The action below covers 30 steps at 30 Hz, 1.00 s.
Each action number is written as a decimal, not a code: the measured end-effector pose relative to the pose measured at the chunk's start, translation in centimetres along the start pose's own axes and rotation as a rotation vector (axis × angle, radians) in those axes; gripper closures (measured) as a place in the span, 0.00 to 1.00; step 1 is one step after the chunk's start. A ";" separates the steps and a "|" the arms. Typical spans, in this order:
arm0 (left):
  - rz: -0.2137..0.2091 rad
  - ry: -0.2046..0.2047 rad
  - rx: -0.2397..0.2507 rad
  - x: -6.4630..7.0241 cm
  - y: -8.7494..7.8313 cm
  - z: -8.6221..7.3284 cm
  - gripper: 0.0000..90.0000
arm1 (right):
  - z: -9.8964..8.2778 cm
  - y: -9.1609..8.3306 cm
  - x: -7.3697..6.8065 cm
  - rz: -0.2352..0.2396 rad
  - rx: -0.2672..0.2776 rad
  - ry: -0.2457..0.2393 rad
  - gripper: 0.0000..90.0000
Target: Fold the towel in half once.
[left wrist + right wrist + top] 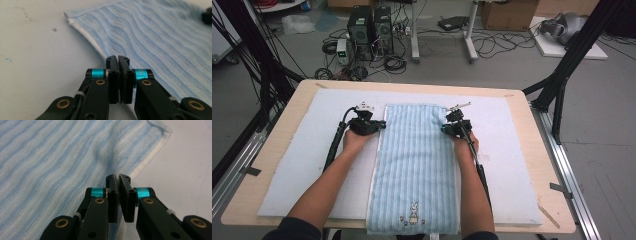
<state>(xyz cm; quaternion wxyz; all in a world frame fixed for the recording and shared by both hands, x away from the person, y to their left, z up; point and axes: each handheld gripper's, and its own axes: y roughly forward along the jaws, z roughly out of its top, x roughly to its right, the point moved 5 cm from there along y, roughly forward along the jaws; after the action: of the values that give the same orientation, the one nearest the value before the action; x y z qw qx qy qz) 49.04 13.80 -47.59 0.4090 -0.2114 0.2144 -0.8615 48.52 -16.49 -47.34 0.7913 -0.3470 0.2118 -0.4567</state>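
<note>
A light blue striped towel [417,160] lies flat and lengthwise on a white mat [307,150], with a small rabbit motif [414,212] near its front end. My left gripper [381,125] sits at the towel's left edge near the far end. Its jaws stand together on the white hem [87,37] in the left gripper view, where the gripper [118,58] covers the edge. My right gripper [445,128] is at the right edge, opposite the left one. In the right gripper view the gripper [117,176] pinches the towel [50,157], and the cloth puckers just ahead of the tips.
The mat covers most of a wooden table [287,110]. Black frame legs [562,75] stand at both far corners. Computer towers [369,30], cables and boxes lie on the floor beyond the table. A person's forearms [327,185] come in from the front edge.
</note>
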 end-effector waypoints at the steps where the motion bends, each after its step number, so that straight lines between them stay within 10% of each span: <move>1: -0.003 -0.012 0.005 -0.1 -0.1 0.2 0.97 | 0.1 0.0 0.1 0.001 0.012 0.014 0.95; 13: -0.051 -0.017 0.116 0.6 -2.0 2.1 0.97 | 0.8 -2.2 0.4 0.050 0.122 0.080 0.95; 30: -0.138 0.069 0.178 5.6 -7.0 0.7 0.96 | -2.5 -7.1 -1.8 0.142 0.151 0.013 0.94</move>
<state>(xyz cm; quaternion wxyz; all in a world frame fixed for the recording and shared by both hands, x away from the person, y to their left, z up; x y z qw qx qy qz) 41.91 13.25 -42.13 0.3583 -0.1587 0.1360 -0.9099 41.91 -18.19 -43.70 0.8442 -0.2675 0.2060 -0.4164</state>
